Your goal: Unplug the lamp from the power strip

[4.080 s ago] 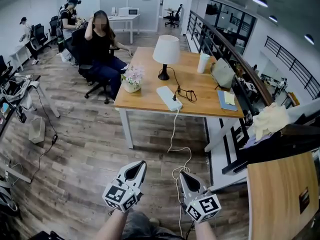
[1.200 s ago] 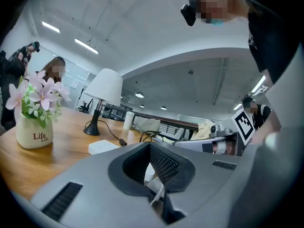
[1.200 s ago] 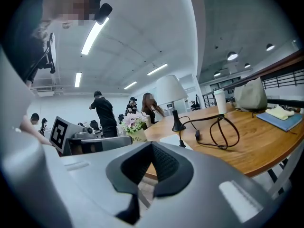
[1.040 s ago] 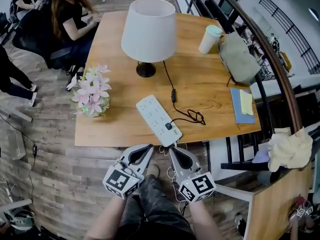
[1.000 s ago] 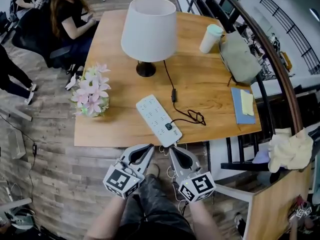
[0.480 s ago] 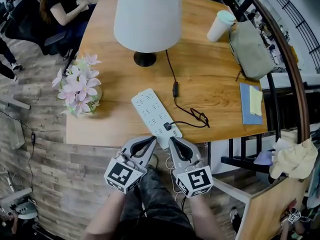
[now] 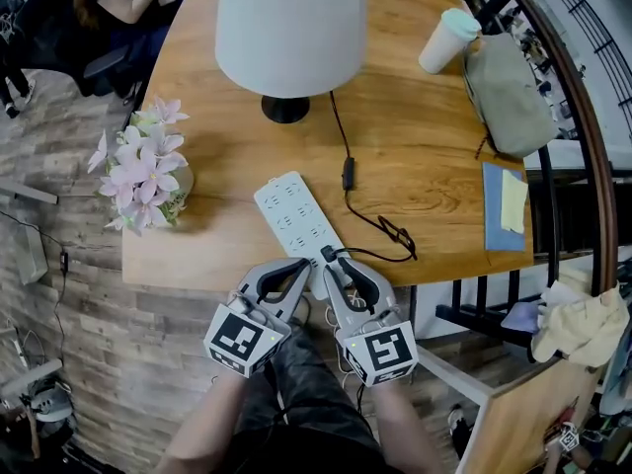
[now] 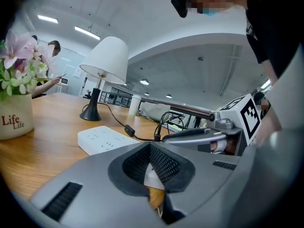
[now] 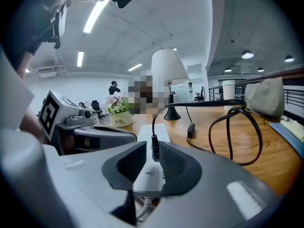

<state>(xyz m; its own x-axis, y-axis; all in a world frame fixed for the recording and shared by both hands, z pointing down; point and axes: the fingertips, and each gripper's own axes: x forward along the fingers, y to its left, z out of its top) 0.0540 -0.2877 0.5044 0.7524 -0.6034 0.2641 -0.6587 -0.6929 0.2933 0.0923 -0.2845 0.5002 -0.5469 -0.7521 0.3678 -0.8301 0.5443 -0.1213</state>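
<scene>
A white-shaded lamp (image 7: pixel 289 28) stands upright on the counter (image 7: pixel 425 156), its black cord (image 7: pixel 341 136) ending in a plug (image 7: pixel 329 256) seated in the flat white power strip (image 7: pixel 294 217).

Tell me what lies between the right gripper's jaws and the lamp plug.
Nothing: the right gripper view shows the plug at the tips of the opening jaws of the right gripper, plugged into the power strip.
</scene>
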